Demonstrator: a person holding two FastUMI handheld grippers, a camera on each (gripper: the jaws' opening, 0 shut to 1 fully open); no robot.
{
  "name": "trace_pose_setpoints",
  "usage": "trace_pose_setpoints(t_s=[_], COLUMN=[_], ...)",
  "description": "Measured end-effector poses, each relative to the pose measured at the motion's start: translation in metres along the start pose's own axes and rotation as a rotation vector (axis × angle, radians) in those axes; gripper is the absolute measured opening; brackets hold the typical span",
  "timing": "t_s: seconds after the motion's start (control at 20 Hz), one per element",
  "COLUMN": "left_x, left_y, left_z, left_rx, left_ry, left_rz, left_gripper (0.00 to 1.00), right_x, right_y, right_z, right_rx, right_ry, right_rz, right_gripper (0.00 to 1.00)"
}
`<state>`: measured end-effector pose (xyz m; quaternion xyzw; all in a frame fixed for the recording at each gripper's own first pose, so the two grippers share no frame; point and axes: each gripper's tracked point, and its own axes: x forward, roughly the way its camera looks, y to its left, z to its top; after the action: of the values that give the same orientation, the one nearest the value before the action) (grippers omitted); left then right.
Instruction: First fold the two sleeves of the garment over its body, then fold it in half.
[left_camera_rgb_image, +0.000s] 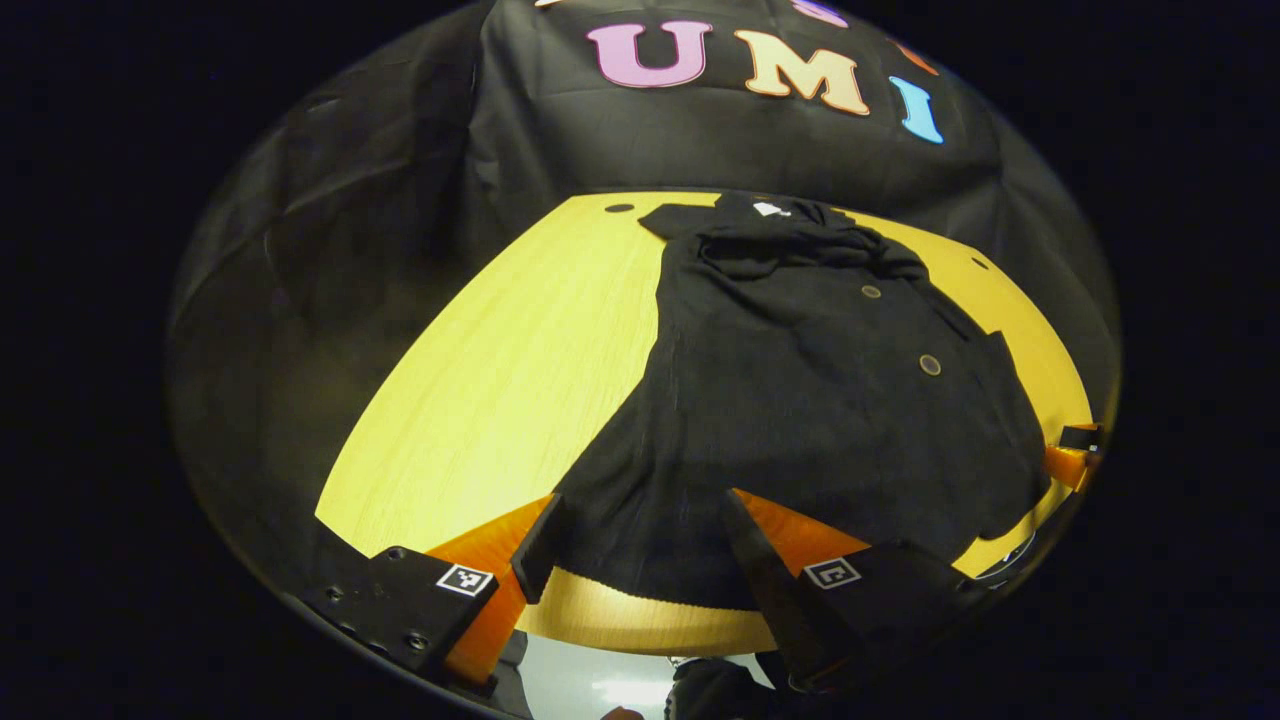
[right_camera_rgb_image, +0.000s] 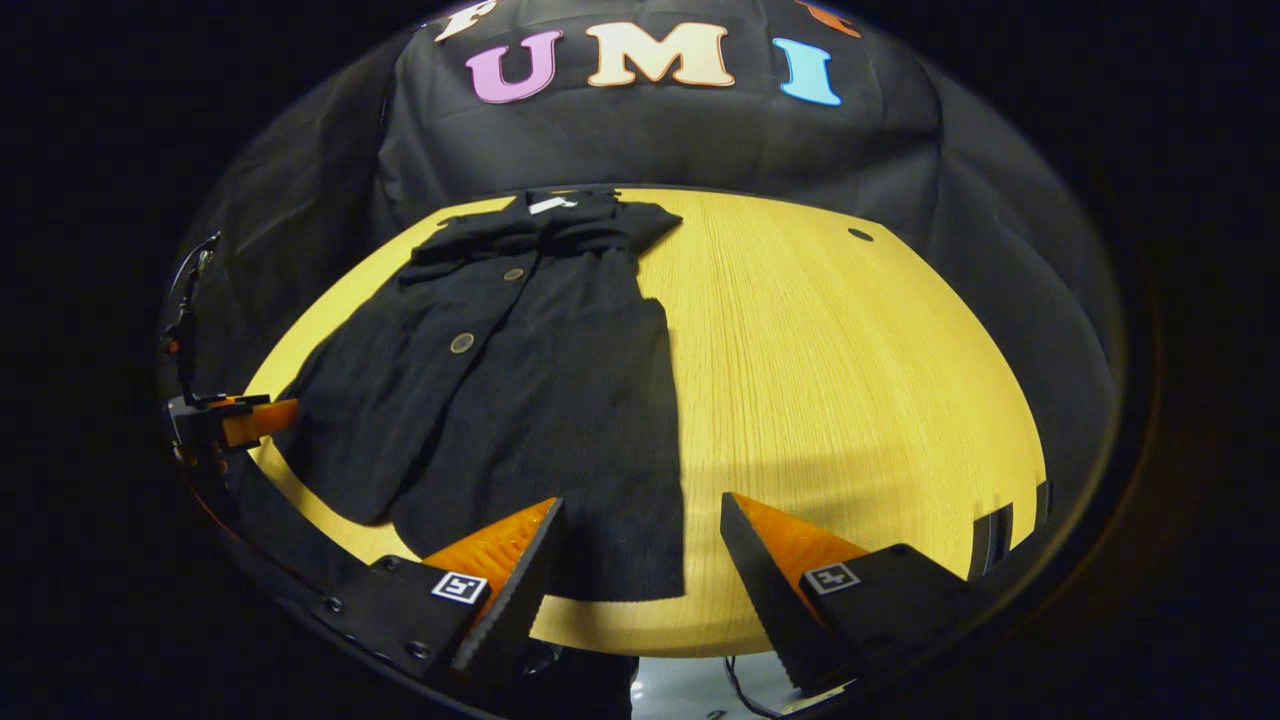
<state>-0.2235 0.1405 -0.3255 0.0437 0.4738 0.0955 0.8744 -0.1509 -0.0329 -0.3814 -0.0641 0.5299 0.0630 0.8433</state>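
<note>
A black garment (left_camera_rgb_image: 800, 400) with round buttons lies flat on the yellow round table (left_camera_rgb_image: 500, 380), collar at the far edge and hem at the near edge. It looks narrow, with cloth folded in over its body. My left gripper (left_camera_rgb_image: 638, 520) is open, its fingers standing either side of the hem's middle. In the right gripper view the garment (right_camera_rgb_image: 540, 400) lies left of centre. My right gripper (right_camera_rgb_image: 642, 510) is open over the hem's right corner. The other gripper (right_camera_rgb_image: 230, 420) shows at the far left there, and the right one (left_camera_rgb_image: 1075, 450) at the far right of the left gripper view.
The bare tabletop (right_camera_rgb_image: 850, 380) spreads wide to the right of the garment in the right gripper view, with a small dark hole (right_camera_rgb_image: 860, 235) near the far edge. The black booth wall hangs close behind the table. The table's near edge runs just under the fingers.
</note>
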Motion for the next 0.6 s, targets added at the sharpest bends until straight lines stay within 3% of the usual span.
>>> trace_pose_setpoints(t_s=[0.2,0.3,0.35,0.4,0.6], left_x=[0.0,0.001,0.0,0.0,0.001], left_y=[-0.004,-0.006,-0.008,-0.013,-0.038], left_z=[-0.001,-0.002,-0.002,-0.001,0.0], left_rx=[-0.019,-0.022,-0.016,-0.007,0.06], left_ry=[-0.002,-0.006,-0.012,-0.027,-0.092], left_rz=[-0.027,-0.033,-0.037,-0.046,-0.102], left_gripper=[0.95,0.95,0.92,0.89,0.22], right_x=[0.006,0.008,0.009,0.008,0.011], right_y=[0.002,0.004,0.007,0.009,0.023], right_z=[-0.011,-0.012,-0.011,-0.011,-0.009], right_rx=[-0.01,-0.006,-0.012,-0.023,-0.067], right_ry=[0.046,0.058,0.055,0.059,0.053], right_rz=[0.009,0.03,0.044,0.058,0.109], right_gripper=[0.95,0.99,0.94,0.84,0.13])
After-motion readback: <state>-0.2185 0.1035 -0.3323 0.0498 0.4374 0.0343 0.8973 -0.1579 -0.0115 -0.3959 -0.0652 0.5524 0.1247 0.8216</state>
